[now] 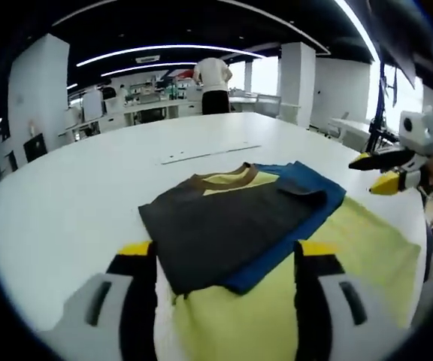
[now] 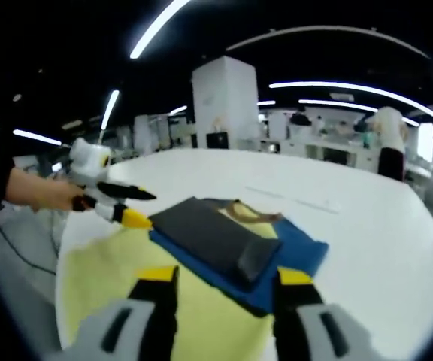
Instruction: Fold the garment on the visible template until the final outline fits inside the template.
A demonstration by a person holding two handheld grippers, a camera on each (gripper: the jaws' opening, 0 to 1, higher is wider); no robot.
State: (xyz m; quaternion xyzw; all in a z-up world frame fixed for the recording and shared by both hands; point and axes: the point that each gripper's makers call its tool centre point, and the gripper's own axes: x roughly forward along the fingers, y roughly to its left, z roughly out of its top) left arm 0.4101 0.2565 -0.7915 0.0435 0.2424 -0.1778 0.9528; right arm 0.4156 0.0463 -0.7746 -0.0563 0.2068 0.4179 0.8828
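Nearest in the left gripper view, the left gripper point(image 1: 224, 259) hangs with its yellow-tipped black jaws spread wide and nothing between them, just over the near part of the pale yellow sheet of the template point(image 1: 367, 248). That sheet lies flat at the near edge of the broad white round tabletop point(image 1: 66, 203). On it sits the folded garment point(image 1: 231, 222): a dark grey cloth panel on top, a blue layer showing along its far and right sides, a yellow patch with a brown collar at the far end. The garment's left part reaches past the yellow sheet onto bare white tabletop.

In the right gripper view, the right gripper point(image 2: 228, 278) has its jaws parted too, gripping nothing, poised above the template point(image 2: 104, 263) with the garment point(image 2: 216, 241) just beyond. The left gripper point(image 2: 126, 203) comes in from the left, held by a person's hand point(image 2: 40, 192); its jaws stand a little apart and bare, tips just beside the garment's grey corner.

Farther out, a thin pale strip point(image 1: 209, 153) lies on the tabletop. Beyond that, a person in a white top point(image 1: 213, 83) stands by the workbenches, under long ceiling lights.
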